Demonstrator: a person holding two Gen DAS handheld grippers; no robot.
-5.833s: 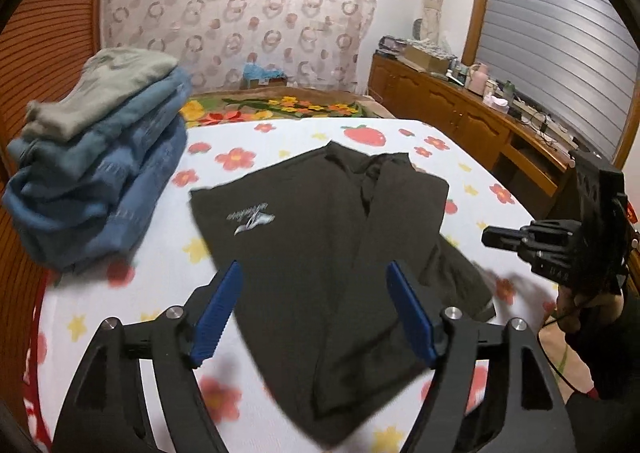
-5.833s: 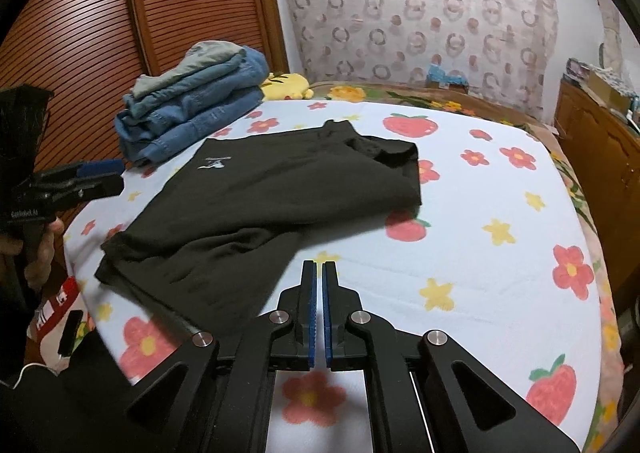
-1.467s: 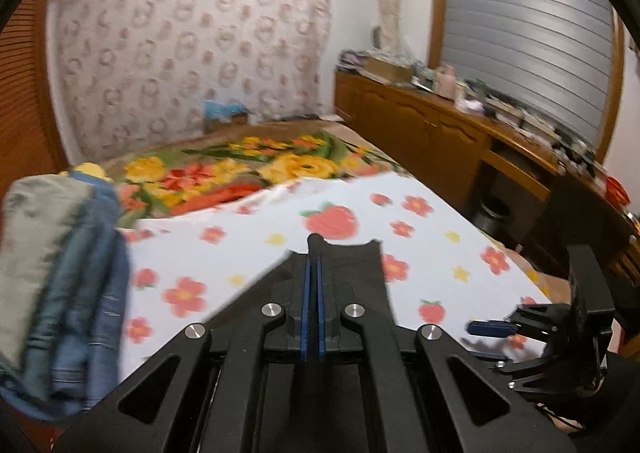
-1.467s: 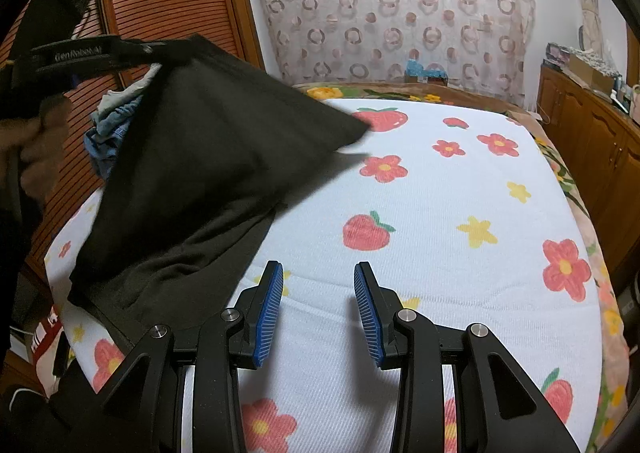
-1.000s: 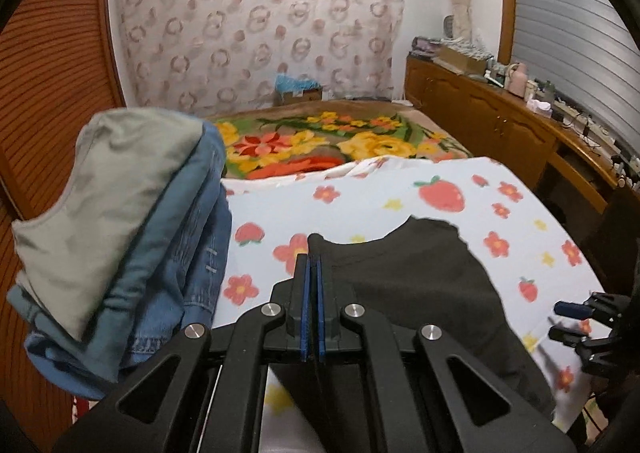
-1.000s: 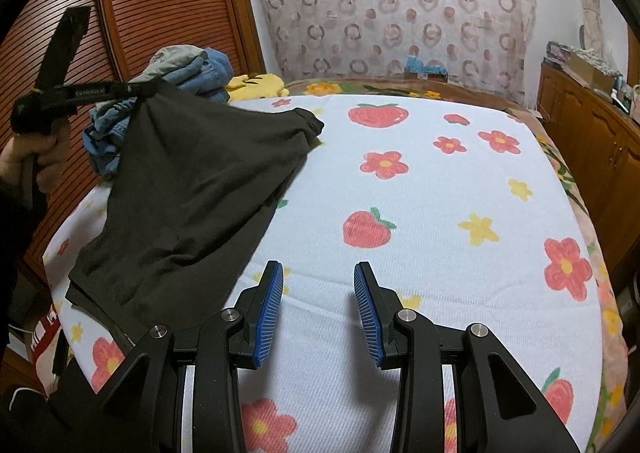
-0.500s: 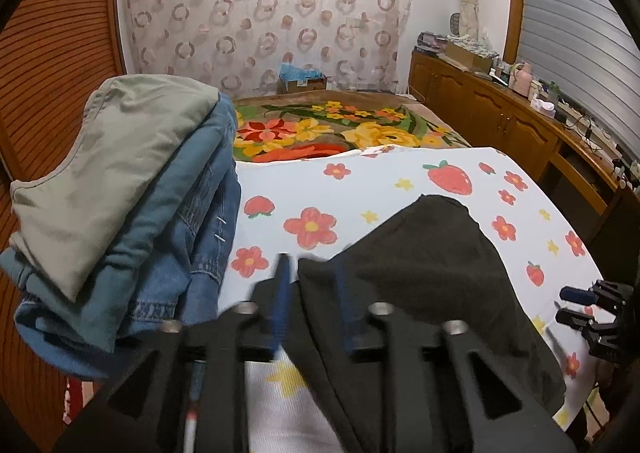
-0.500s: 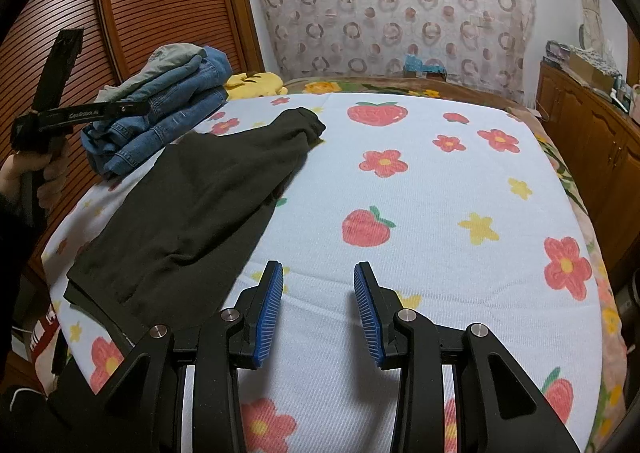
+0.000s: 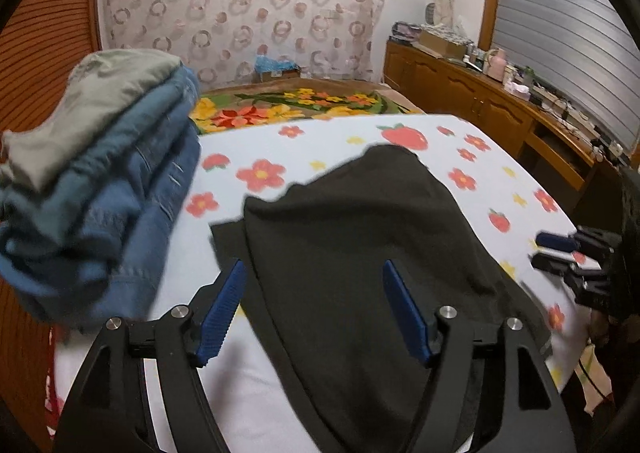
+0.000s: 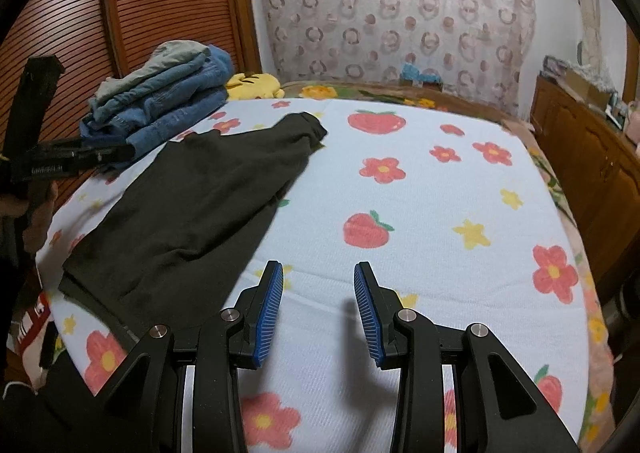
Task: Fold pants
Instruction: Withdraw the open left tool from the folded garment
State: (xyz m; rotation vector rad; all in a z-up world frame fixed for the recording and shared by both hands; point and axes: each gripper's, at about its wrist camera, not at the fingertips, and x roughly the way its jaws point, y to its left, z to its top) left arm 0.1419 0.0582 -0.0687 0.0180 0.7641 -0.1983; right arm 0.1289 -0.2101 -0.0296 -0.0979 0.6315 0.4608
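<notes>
The dark pants (image 9: pixel 360 237) lie flat on the flowered bed sheet (image 9: pixel 320 141), folded over lengthwise, with one end near the stack of jeans. My left gripper (image 9: pixel 314 309) hovers over their near part; its jaws are opening and its blue pads touch no fabric. In the right wrist view the pants (image 10: pixel 200 205) stretch along the bed's left side, with the left gripper (image 10: pixel 80 157) in a hand above their far left edge. My right gripper (image 10: pixel 320 309) is open over bare sheet, just right of the pants' near end, and holds nothing. It also shows as the right gripper (image 9: pixel 560 249) at the bed's right edge.
A stack of folded jeans (image 9: pixel 100 173) with a grey garment on top sits at the bed's left. A yellow plush toy (image 10: pixel 254 85) lies behind that jeans stack (image 10: pixel 168 105). A wooden cabinet (image 10: pixel 592 157) runs along the right. Bare sheet (image 10: pixel 440 213) spreads right of the pants.
The left gripper let go of the pants' edge and its jaws spread wide. The lifted half dropped flat onto the bed. The right gripper stayed put.
</notes>
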